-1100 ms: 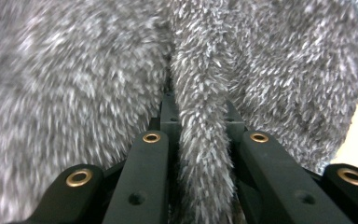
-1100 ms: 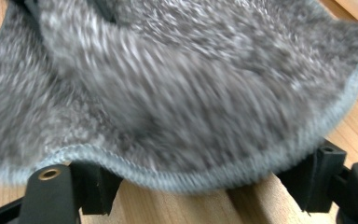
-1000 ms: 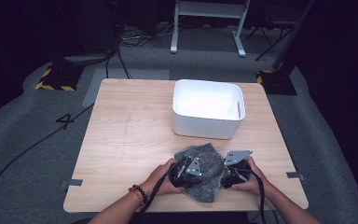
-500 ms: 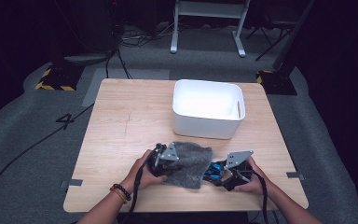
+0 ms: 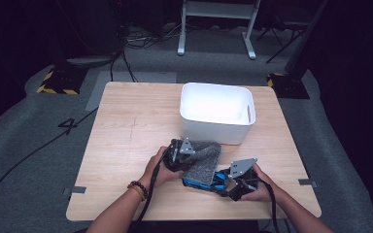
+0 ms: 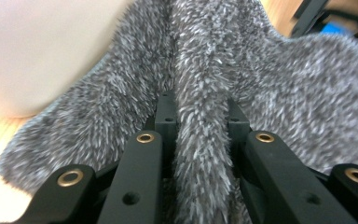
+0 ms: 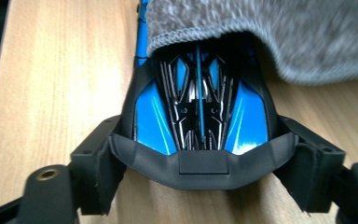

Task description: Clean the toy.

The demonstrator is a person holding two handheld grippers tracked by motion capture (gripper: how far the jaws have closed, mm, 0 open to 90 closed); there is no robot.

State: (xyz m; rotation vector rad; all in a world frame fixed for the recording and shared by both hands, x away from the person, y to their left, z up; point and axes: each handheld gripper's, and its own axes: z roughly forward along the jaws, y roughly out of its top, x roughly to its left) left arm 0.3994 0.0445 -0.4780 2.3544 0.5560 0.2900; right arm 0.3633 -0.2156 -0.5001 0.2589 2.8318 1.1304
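- My left gripper (image 5: 184, 151) has its fingers (image 6: 165, 112) pinched on a fold of the grey fleece cloth (image 6: 205, 84); they have just been easing apart a little.
- My right gripper (image 5: 233, 180) fingers (image 7: 95, 163) clamp the rear of a blue toy car (image 7: 200, 121).
- The cloth drapes ahead of these fingers, hiding the car's front.
- The white bin (image 5: 217, 112) sits on the desk (image 5: 126, 126) beyond.

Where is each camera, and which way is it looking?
High view: above the table, looking forward and down; forearms, both hands.
Left gripper view: on the left gripper, facing the cloth it pinches.
Right gripper view: on the right gripper, facing the blue car it holds.
Shared: cloth, table.
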